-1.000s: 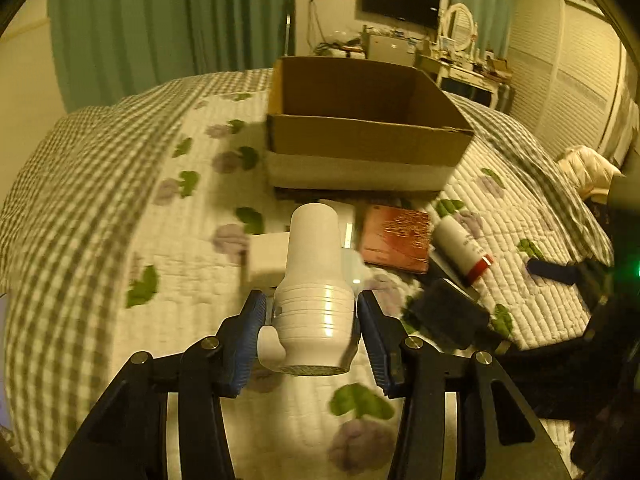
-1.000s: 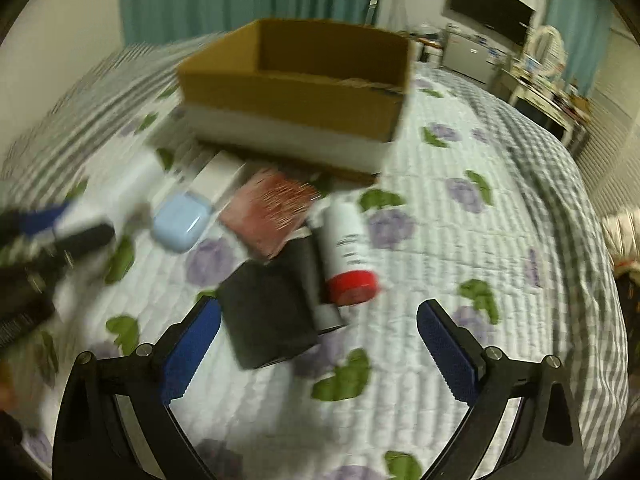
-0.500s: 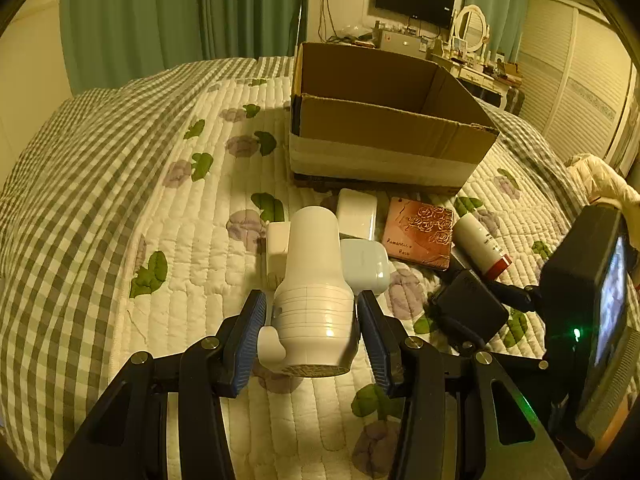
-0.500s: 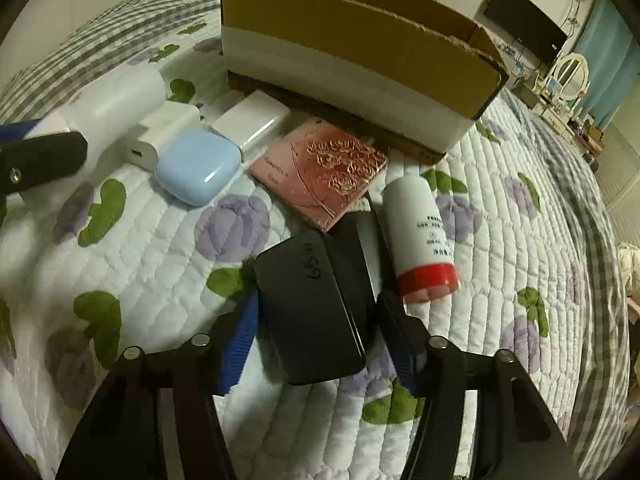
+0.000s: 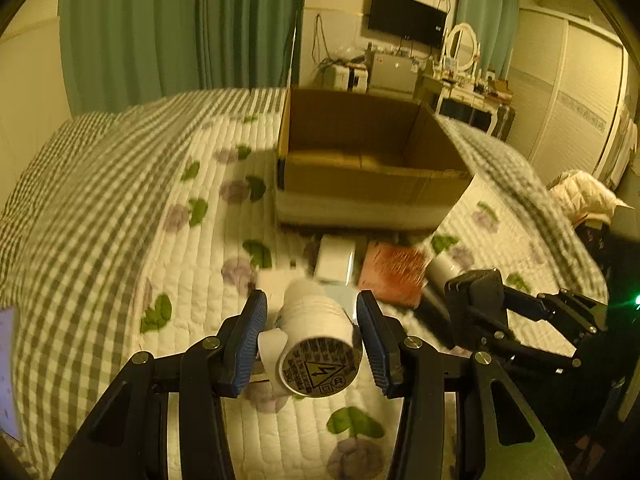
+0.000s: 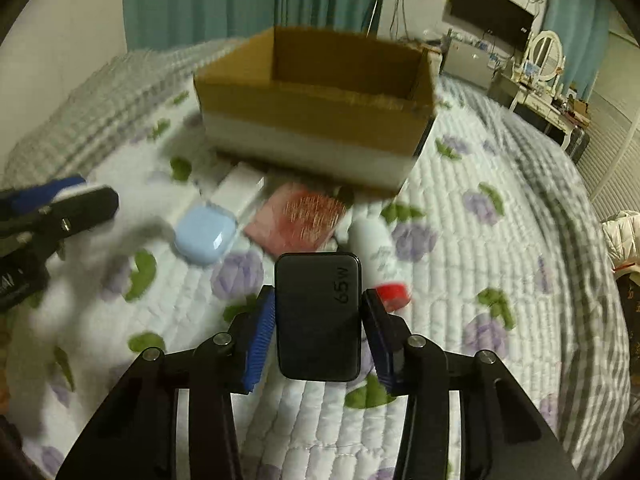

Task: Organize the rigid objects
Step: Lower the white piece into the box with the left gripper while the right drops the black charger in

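Note:
My left gripper [image 5: 310,334] is shut on a white cylindrical device [image 5: 316,344], lifted and tilted so its labelled base faces the camera. My right gripper [image 6: 318,326] is shut on a black 65W charger [image 6: 318,316] and holds it above the quilt; it also shows in the left wrist view [image 5: 476,300]. An open cardboard box [image 5: 368,164] stands on the bed ahead of both grippers [image 6: 316,104]. On the quilt before the box lie a light blue case [image 6: 204,234], a white box [image 6: 240,188], a red embossed tin [image 6: 298,218] and a white tube with a red cap [image 6: 374,256].
The bed has a white floral quilt [image 6: 460,280] over a grey checked blanket [image 5: 80,200]. Green curtains, a wall TV and a cluttered dresser stand behind the bed. A cream garment [image 5: 584,196] lies at the right edge.
Both grippers have risen from the quilt. The right one closed on the black charger and lifted it. The left one tilted the white device upward. The views are motion-blurred.

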The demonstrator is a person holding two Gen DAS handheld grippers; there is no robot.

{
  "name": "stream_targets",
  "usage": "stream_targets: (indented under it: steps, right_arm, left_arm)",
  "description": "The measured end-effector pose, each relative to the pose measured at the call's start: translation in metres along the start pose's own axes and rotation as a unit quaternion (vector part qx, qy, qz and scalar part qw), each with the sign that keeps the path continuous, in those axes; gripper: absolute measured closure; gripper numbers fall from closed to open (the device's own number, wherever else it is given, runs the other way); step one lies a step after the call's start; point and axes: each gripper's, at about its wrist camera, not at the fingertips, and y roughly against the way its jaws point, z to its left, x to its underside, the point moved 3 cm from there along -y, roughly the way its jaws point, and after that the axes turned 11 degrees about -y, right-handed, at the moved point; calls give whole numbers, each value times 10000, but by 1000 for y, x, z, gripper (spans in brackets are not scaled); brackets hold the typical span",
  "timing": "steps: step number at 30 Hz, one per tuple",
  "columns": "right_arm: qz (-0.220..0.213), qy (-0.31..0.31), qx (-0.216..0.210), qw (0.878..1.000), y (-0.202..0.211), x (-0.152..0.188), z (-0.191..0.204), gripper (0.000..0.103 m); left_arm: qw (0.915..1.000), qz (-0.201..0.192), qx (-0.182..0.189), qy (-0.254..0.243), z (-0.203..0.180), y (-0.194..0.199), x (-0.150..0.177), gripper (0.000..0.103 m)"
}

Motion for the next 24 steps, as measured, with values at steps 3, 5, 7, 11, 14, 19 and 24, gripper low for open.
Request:
stream_targets:
  steps: [3, 5, 7, 11, 14, 19, 24]
  right_arm:
    - [-292, -186, -152, 9993, 21, -24, -4, 60]
    - [-466, -257, -236, 9983, 34, -49, -7, 60]
    - [-689, -288, -267, 9968, 47, -74, -9, 60]
    - [-956, -248, -373, 9944, 63, -127, -11, 60]
    - [-1003, -195, -459, 9937, 62, -161, -11, 60]
    - [-848, -194, -547, 9947, 39, -201, -14, 60]
    - [-673, -315, -531, 9958, 5, -215, -24, 60]
  left_arm:
    - [9996, -267, -24, -44, 1, 16, -26, 56]
    - [9987, -493, -11, -89, 0, 26, -47, 56]
    - [9978, -651, 47, -137, 0, 31, -65, 56]
    - [9954, -866, -26, -400, -3, 29, -109, 56]
    - [9945, -939, 104, -455, -4, 18, -133, 56]
    - [9943, -911, 113, -544, -5, -26, -164, 56]
    - [9971, -579, 222, -447, -2, -87, -173, 56]
